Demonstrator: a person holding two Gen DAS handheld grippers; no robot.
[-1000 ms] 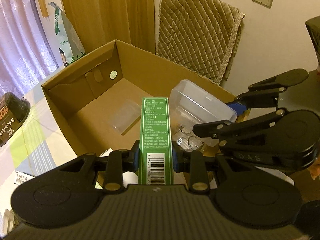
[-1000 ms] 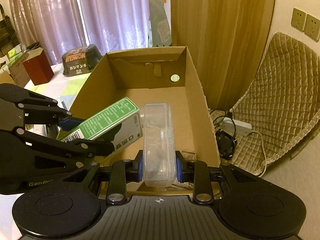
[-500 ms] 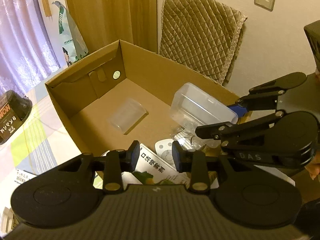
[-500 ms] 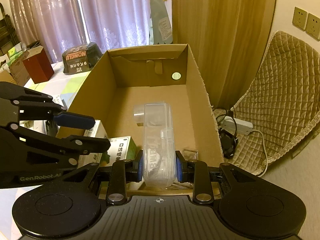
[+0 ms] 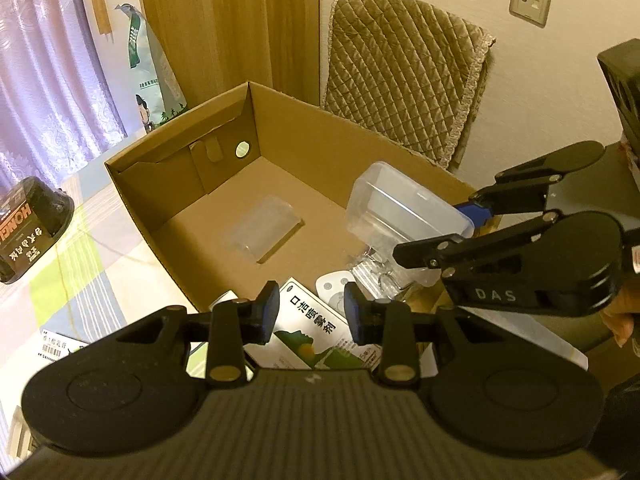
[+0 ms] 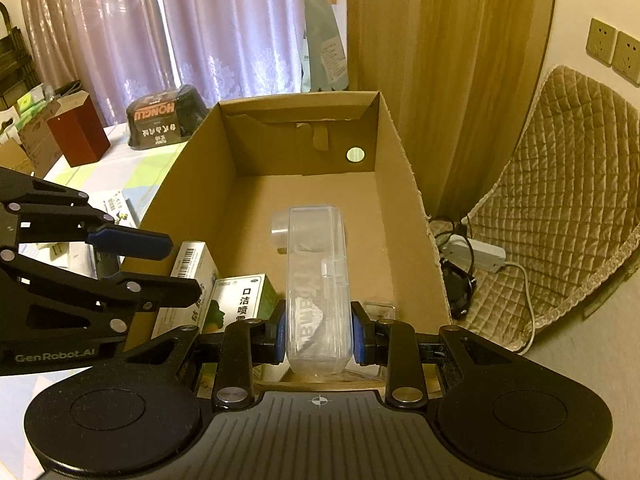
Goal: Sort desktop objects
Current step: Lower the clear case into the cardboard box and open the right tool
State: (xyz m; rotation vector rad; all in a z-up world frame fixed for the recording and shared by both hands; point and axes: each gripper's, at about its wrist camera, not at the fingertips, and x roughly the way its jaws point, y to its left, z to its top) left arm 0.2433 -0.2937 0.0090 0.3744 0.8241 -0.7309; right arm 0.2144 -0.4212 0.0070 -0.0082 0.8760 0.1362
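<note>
Left tongs (image 5: pixel 307 307): spread, nothing between.
Right tongs (image 6: pixel 319 335): pinching clear case (image 6: pixel 317 280), centre-bottom of frame, over box (image 6: pixel 404 200).
Green carton (image 6: pixel 240 304): lies inside box, lower left.

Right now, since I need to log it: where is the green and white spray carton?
The carton lies in the cardboard box at its near end, just below the open left gripper.

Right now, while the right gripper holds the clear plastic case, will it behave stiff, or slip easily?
The clear plastic case keeps straight walls between the right gripper, so probably stiff. Its glossy sides may slip. It looks mostly empty, so likely light.
</note>
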